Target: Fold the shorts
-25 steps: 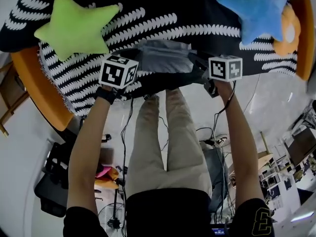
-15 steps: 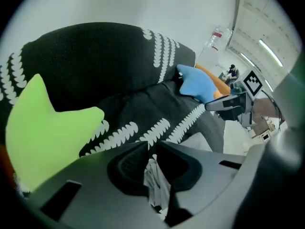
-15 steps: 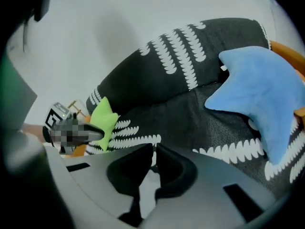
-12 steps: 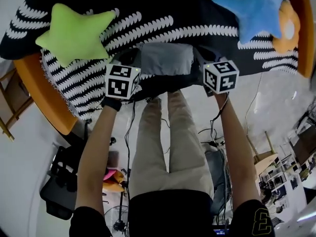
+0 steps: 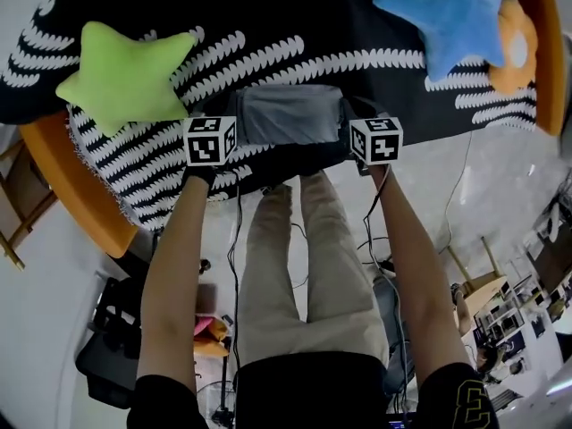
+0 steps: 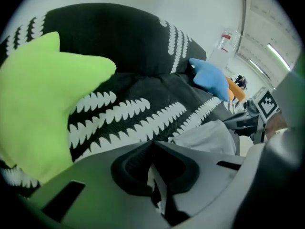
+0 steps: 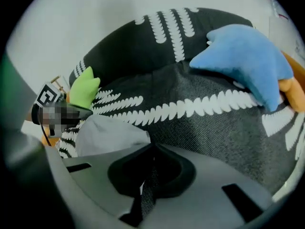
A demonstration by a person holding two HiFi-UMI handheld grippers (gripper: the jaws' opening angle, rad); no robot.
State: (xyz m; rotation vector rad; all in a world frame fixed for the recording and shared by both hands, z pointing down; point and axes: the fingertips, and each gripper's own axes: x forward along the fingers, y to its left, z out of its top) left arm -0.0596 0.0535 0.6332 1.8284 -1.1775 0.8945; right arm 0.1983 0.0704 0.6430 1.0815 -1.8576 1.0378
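Nearest you, your beige trousers [image 5: 304,239] run down to the pale floor [image 5: 500,177], with a bare forearm reaching out on either side of them. Your left gripper [image 6: 152,143] and right gripper [image 7: 152,146] sit at the near edge of the table [image 5: 76,186], both tipped steeply down and level with each other. The left fingers [image 6: 128,163] are clenched tight together, and a thin pale sliver shows in the slit below their tips. The right fingers [image 7: 176,168] are clenched just as tight, and the slit there shows a strip of dark speckled weave. Neither gripper view lets you tell whether any cloth is nipped in those slits.

The grey shorts [image 5: 290,114] lie between the two grippers as a neat flat rectangle at the table's near edge. They rest on the black blanket [image 5: 295,56], with rows of white leaf-like marks, that covers the table. A near corner of the shorts comes right up to the tips of each gripper, on the right of the left one and on the left of the right one.

Farther out, a green star cushion [image 5: 121,74] rests on the blanket beyond your left gripper, apart from the shorts. At the far right a blue star cushion [image 5: 456,16] lies against an orange soft toy [image 5: 517,52], well apart from the shorts.
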